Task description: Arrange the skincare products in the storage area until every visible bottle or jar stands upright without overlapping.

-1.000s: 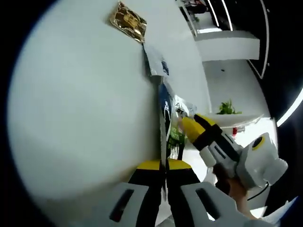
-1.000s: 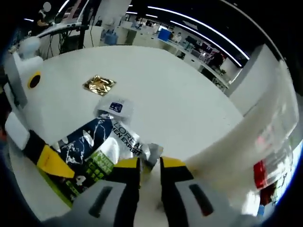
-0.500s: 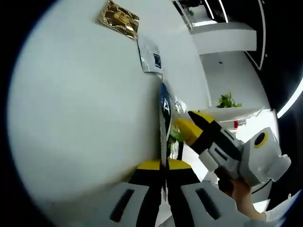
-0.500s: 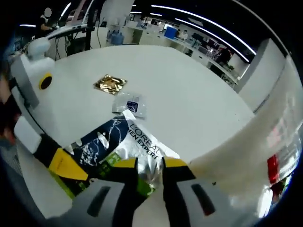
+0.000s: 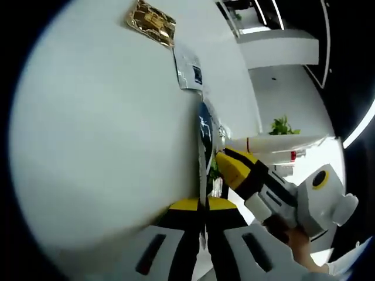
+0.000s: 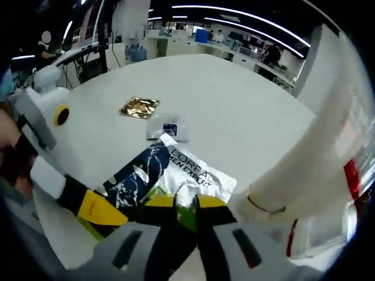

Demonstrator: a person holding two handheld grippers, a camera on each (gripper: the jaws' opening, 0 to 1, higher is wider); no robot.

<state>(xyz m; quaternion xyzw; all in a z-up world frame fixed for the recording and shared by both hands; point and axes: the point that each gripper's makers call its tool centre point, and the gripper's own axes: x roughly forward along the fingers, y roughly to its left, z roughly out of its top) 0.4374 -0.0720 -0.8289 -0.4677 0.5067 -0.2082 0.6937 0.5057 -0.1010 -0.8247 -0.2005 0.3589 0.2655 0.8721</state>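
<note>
— Holding the foil packet (image 6: 170, 175) from both ends right now, as far as I can see. My left gripper (image 5: 204, 205) has its jaws pressed together on the packet's edge, which I see edge-on in the left gripper view, a thin dark blue strip (image 5: 203, 140) rising straight up from the tips.

— And the right one?

— My right gripper (image 6: 186, 202) has its yellow tips nearly together, pinching the silver and green end of that packet. In the right gripper view the left gripper (image 6: 96, 209) comes in from the left, biting the packet's dark blue corner.

— Where's the rest lying?

— Out on the white table (image 6: 234, 117): a small clear sachet (image 6: 168, 127) just past the packet's far end, and a gold foil sachet (image 6: 140, 107) a little beyond that, apart from it. Both lie flat, well in from the table's far edge

— Any bottles upright?

— I can't tell; there's a pale curved shape with a red band (image 6: 328, 175) at the right of the right gripper view, too warped to name
</note>
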